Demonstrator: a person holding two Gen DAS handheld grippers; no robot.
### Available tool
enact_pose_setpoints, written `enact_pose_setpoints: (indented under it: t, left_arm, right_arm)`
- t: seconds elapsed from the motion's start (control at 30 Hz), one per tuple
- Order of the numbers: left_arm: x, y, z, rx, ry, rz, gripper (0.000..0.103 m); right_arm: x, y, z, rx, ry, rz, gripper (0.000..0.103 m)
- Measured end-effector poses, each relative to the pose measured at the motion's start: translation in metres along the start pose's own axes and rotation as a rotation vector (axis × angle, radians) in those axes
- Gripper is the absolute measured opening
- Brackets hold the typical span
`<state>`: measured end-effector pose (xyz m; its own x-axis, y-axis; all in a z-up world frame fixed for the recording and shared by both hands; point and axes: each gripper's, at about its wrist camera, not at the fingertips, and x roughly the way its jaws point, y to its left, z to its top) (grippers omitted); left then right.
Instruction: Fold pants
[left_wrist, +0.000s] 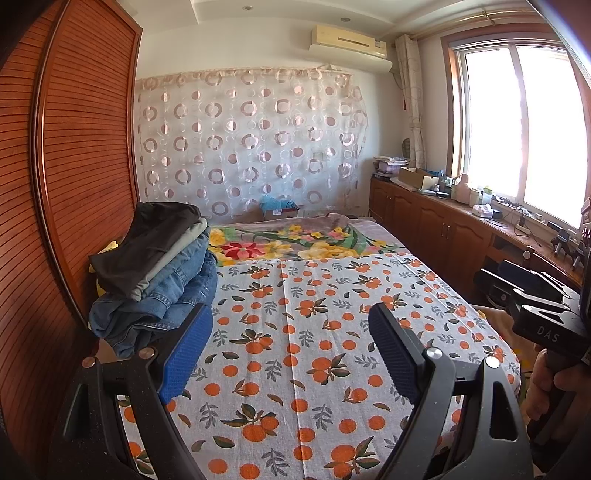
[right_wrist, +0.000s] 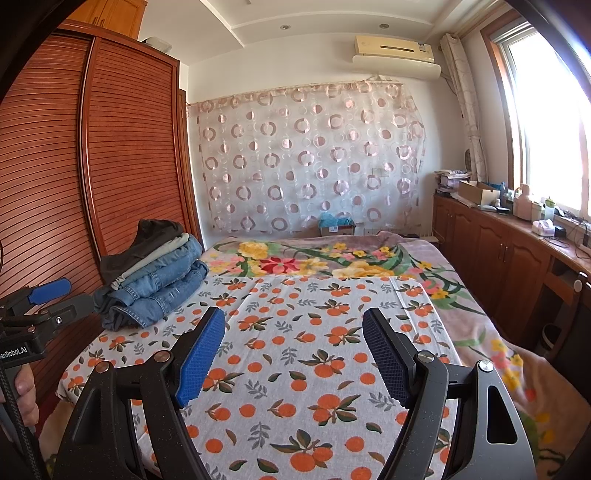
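A stack of folded pants, blue jeans under a pale pair and a dark pair on top, sits at the left side of the bed by the wardrobe; it also shows in the right wrist view. My left gripper is open and empty, held above the orange-print sheet, just right of the stack. My right gripper is open and empty above the same sheet. The right gripper's body shows at the right edge of the left wrist view. The left gripper's body shows at the left edge of the right wrist view.
A wooden slatted wardrobe stands along the bed's left side. A floral blanket covers the far half of the bed. Low wooden cabinets with clutter run under the window on the right. A patterned curtain hangs on the far wall.
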<state>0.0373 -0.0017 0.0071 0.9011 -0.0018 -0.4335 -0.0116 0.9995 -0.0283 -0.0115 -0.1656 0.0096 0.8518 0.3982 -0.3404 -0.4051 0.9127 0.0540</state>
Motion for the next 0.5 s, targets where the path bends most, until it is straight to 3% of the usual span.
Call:
enact_pose_setpoints:
  t: [0.5]
  left_arm:
    - [0.0005,0.0000,-0.0008,0.000,-0.001,-0.001,0.087]
  right_arm:
    - [0.0004,0.0010,-0.0016,0.002,0.000,0.001,0.079]
